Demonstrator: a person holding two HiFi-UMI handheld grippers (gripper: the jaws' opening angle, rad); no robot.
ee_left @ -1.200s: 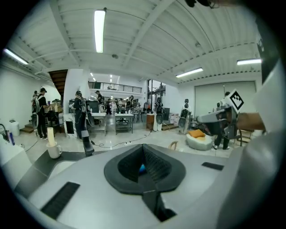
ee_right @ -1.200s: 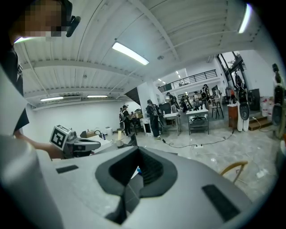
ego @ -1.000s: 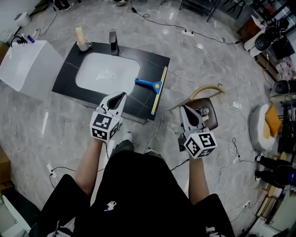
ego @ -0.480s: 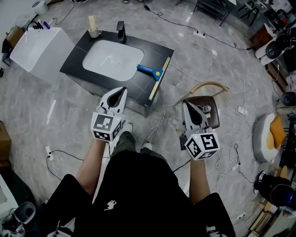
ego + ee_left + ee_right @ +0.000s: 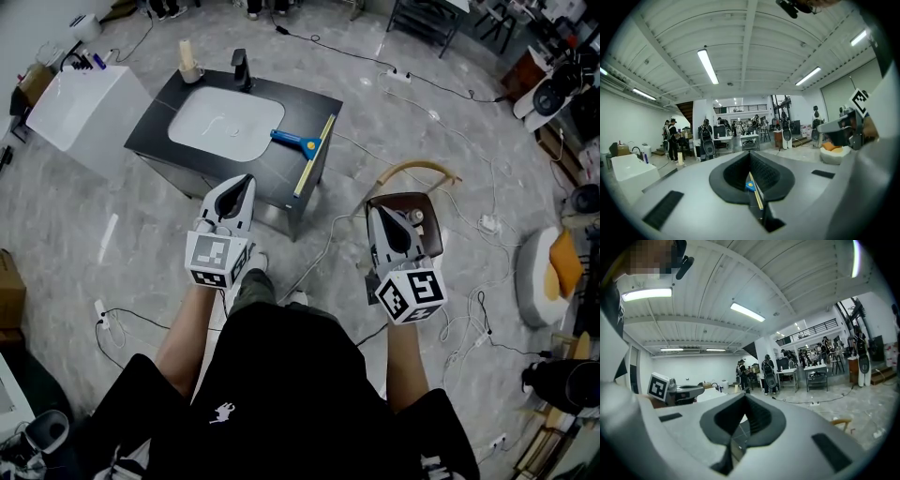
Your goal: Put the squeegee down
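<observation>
The squeegee [image 5: 302, 148], blue-handled with a long yellow blade, lies flat on the right part of the black counter [image 5: 164, 150], beside the white sink basin [image 5: 223, 123]. Nothing touches it. My left gripper [image 5: 247, 181] hangs in the air short of the counter's near edge, shut and empty. My right gripper [image 5: 378, 215] is over the floor to the right, above a chair, also shut and empty. In the left gripper view the squeegee [image 5: 750, 185] shows small through the slit of the shut left gripper [image 5: 750, 154]. The right gripper [image 5: 744, 396] points level into the room.
A black faucet [image 5: 242, 66] and a beige cup [image 5: 188, 62] stand at the counter's far edge. A white cabinet [image 5: 89, 108] is left of it. A brown-seated chair [image 5: 417, 208] sits under my right gripper. Cables [image 5: 323, 253] trail across the marble floor. Several people stand far off.
Both grippers have drawn back from the counter, which now sits farther off in the head view. The squeegee stays where it lay. Both stay shut.
</observation>
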